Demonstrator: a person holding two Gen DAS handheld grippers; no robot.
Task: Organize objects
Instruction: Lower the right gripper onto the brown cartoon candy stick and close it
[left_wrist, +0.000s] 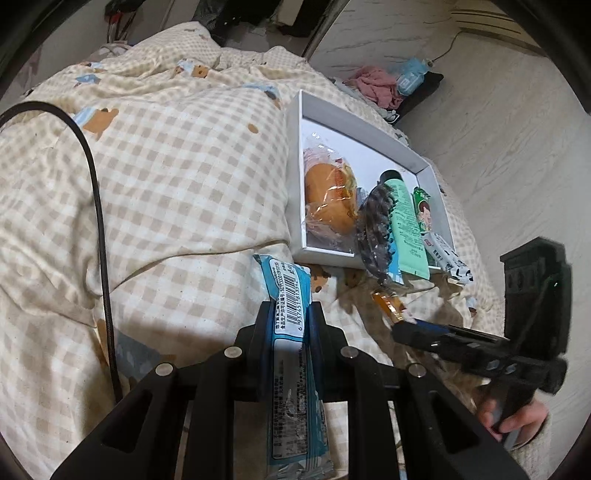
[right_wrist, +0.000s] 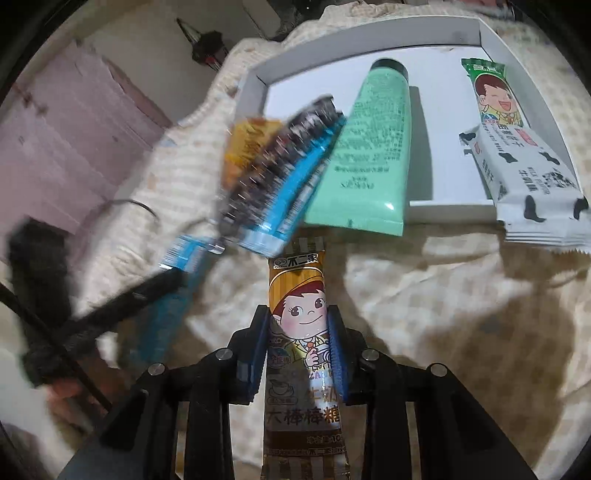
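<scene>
- The left gripper (left_wrist: 286, 314) has its jaws closed tight on a blue snack bar (left_wrist: 286, 295), barcode side up, the wrapper running lengthwise between the fingers and poking out past the tips.
- The right gripper (right_wrist: 299, 332) has its jaws pressed onto a brown lollipop packet (right_wrist: 299, 314) with a cartoon child printed on it; the packet stands along the fingers, its top end just short of the box.
- Both grippers tilt downward over the bed, side by side; in the left view the right gripper comes in from the right edge, with a hand (left_wrist: 517, 417) wrapped round its handle.
- Just ahead lies a white box (left_wrist: 295, 155) on the checked quilt (left_wrist: 166, 166), open side up.
- Inside the box sit a wrapped bun (left_wrist: 327, 195) at the left, a green tube (right_wrist: 369, 147) in the middle, and a green cartoon packet (right_wrist: 495, 96) toward the right.
- The tube's crimped end overhangs the near rim.
- A white cow-print packet (right_wrist: 532, 184) lies across the near right corner, half out of the box.
- A dark hair claw (left_wrist: 375, 221) and another blue wrapper (right_wrist: 295, 184) lean over the near rim beside the tube.
- A black cable (left_wrist: 99, 221) trails across the quilt at the left.
</scene>
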